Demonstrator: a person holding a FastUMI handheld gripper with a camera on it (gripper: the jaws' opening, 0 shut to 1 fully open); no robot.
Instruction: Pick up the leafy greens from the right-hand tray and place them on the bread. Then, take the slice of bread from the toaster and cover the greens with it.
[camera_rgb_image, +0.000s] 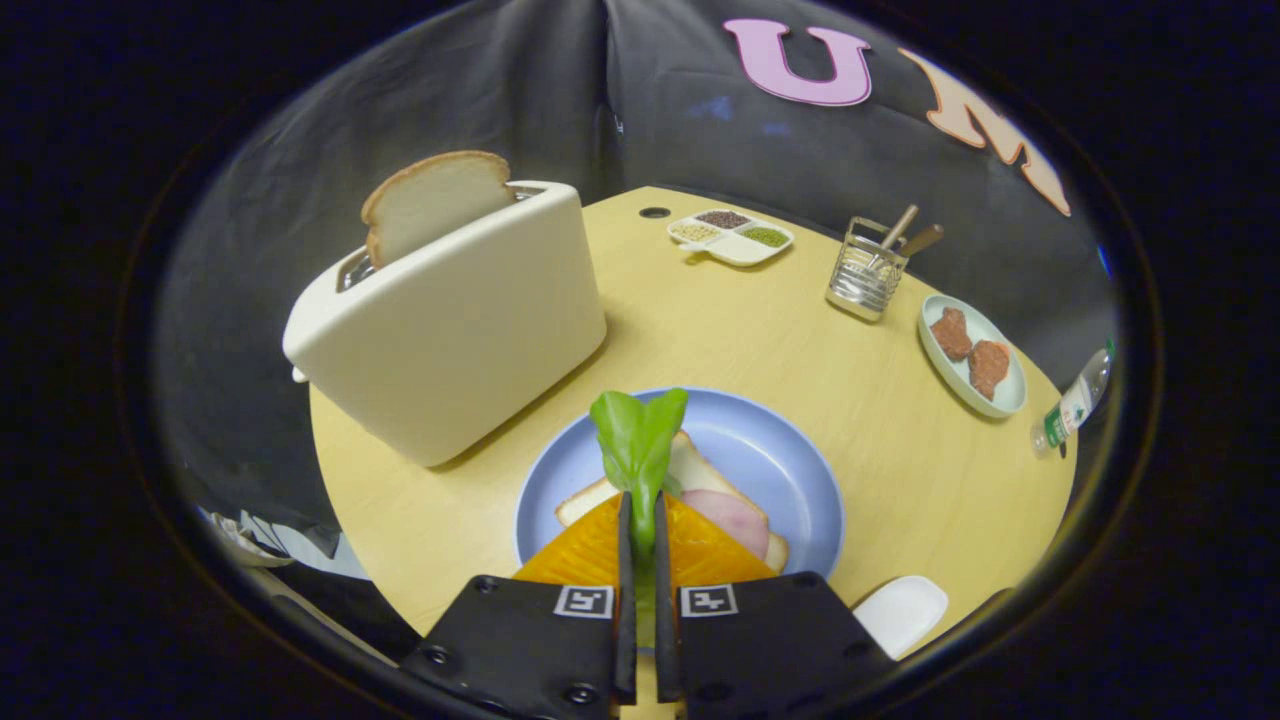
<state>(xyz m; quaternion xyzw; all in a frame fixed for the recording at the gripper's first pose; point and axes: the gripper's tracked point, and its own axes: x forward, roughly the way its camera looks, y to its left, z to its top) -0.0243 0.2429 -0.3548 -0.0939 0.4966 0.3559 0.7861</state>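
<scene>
My gripper (641, 520) is shut on the leafy greens (637, 440), whose stem is pinched between both fingers while the leaves stick out ahead. The greens hang over a slice of bread (700, 480) topped with a pink slice of ham (735, 520), lying on a blue plate (790, 470). Beyond the plate to the left stands a cream toaster (450, 330) with a slice of bread (435, 200) poking up out of its slot.
A white divided dish of seeds (732, 238) sits at the table's far side. A wire holder with utensils (868, 272) stands to its right, then a pale plate with two meat pieces (972, 355), a bottle (1072, 402) and a white tray (900, 612) near the table edge.
</scene>
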